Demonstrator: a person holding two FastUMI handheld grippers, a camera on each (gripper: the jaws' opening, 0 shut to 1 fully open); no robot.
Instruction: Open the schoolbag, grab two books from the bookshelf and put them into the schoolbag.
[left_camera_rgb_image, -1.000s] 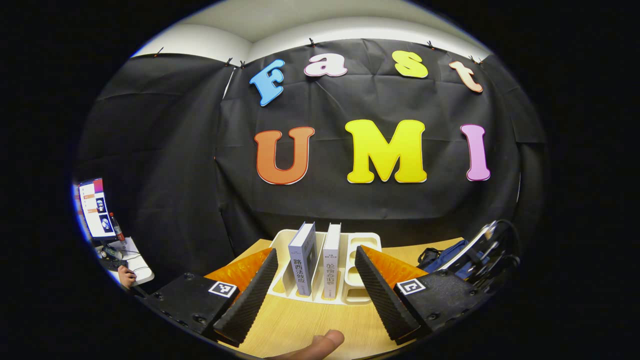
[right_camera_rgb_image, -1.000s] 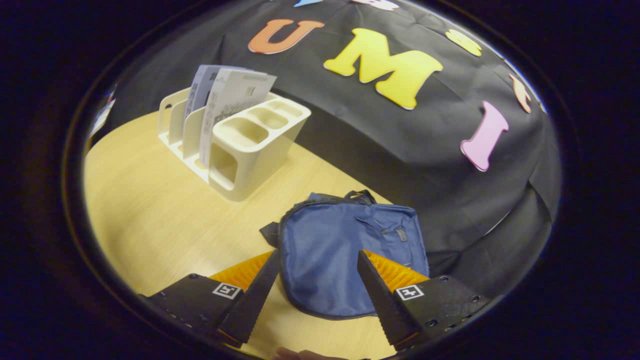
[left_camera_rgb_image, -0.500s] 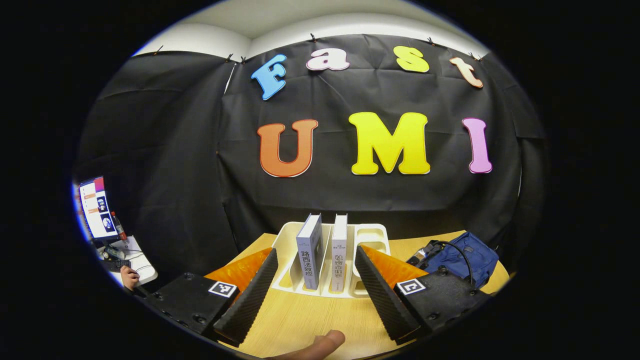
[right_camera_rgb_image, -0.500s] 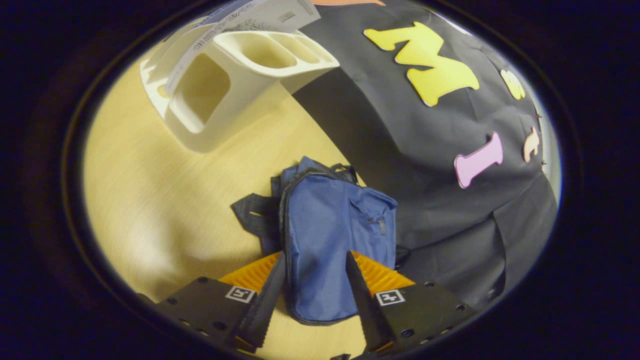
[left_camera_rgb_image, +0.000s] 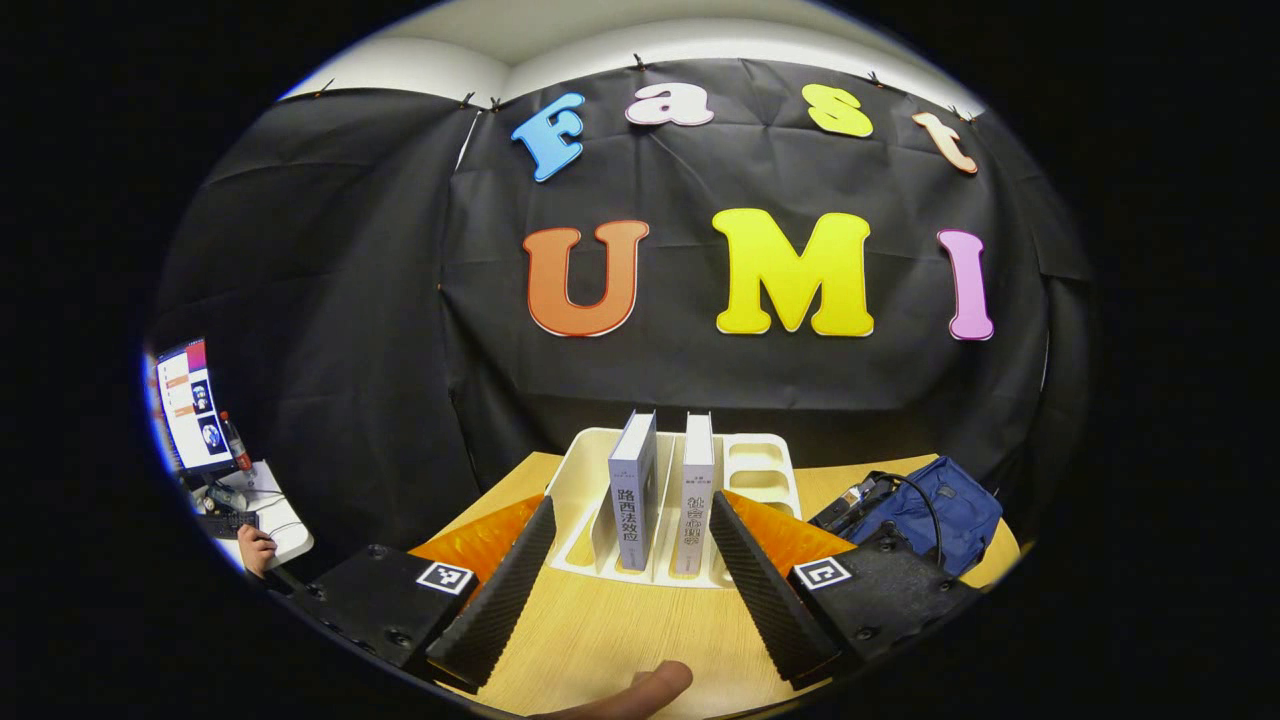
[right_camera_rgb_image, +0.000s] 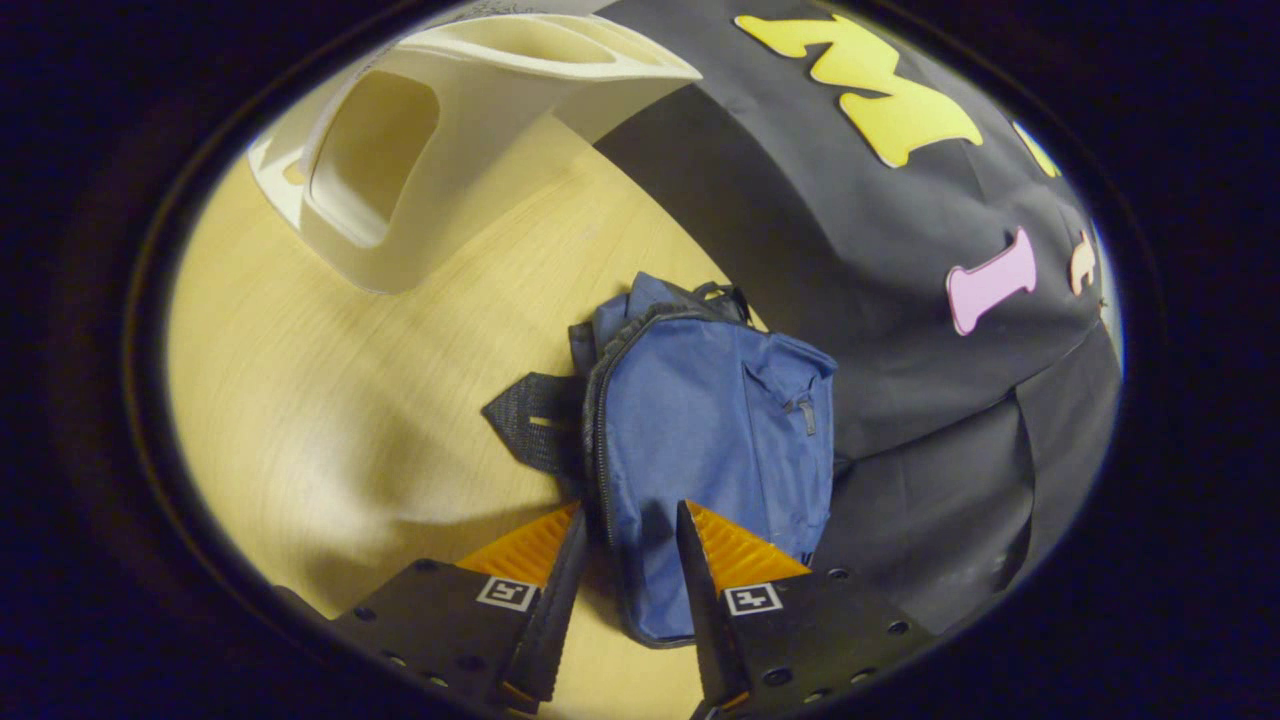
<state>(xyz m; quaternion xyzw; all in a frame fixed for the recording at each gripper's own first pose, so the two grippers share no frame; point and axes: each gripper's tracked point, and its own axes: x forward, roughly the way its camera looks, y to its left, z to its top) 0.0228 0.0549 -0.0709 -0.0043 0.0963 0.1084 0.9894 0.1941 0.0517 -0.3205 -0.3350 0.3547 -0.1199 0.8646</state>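
Observation:
Two grey-and-white books (left_camera_rgb_image: 632, 490) (left_camera_rgb_image: 695, 488) stand upright side by side in the cream bookshelf (left_camera_rgb_image: 762, 470) at the back of the wooden table. My left gripper (left_camera_rgb_image: 630, 500) hovers open in front of them, nothing between its fingers. The blue schoolbag (right_camera_rgb_image: 710, 420) lies flat by the black wall, its zip closed, and it also appears at the right as the bag (left_camera_rgb_image: 945, 505). My right gripper (right_camera_rgb_image: 632, 512) sits low over the bag's near zipped edge, fingers narrowed but still apart, with that edge in the gap.
A black strap (right_camera_rgb_image: 530, 420) sticks out from the bag's left side. The bookshelf's end wall (right_camera_rgb_image: 370, 160) rises close at upper left. A thumb (left_camera_rgb_image: 640, 690) shows at the bottom. Off the table at far left are a monitor (left_camera_rgb_image: 190, 405) and a person's hand (left_camera_rgb_image: 255, 548).
My right gripper has dropped onto the bag's near edge and its fingers have narrowed around it. My left gripper has drifted slightly, staying open before the books.

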